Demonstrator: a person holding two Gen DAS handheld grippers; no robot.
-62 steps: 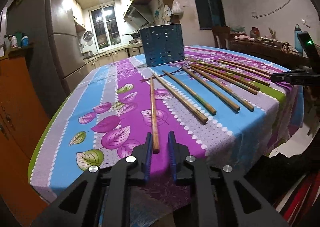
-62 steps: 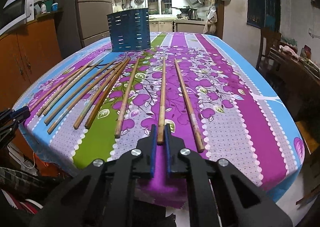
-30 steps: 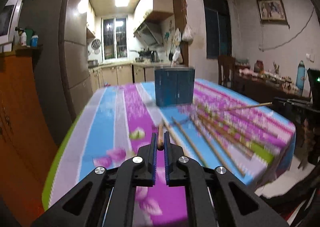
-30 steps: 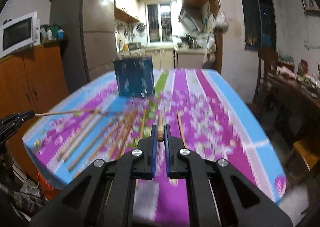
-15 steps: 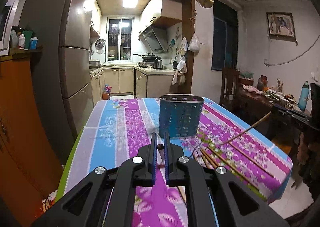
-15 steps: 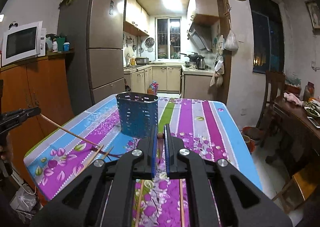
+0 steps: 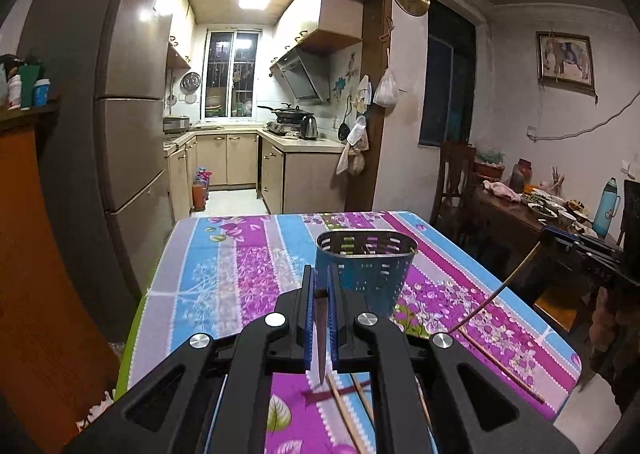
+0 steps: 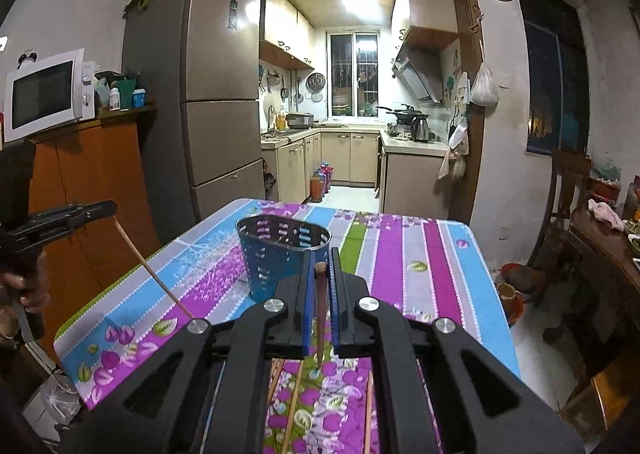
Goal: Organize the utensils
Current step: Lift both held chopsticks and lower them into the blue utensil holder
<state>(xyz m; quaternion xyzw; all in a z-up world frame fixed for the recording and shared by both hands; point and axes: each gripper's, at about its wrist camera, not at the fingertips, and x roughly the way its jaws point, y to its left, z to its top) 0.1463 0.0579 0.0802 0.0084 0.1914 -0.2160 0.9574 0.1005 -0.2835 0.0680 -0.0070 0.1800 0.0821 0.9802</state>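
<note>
Carrying one long brown wooden chopstick pinched in each black two-finger gripper, next tipping upright over perforated blue metal holder.

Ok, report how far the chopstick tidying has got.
Done: nothing shows inside the blue holder yet. In hand: the left gripper and the right gripper each clamp one chopstick, lifted off the table. Left: dropping these in, then the chopsticks still lying on the cloth.
</note>
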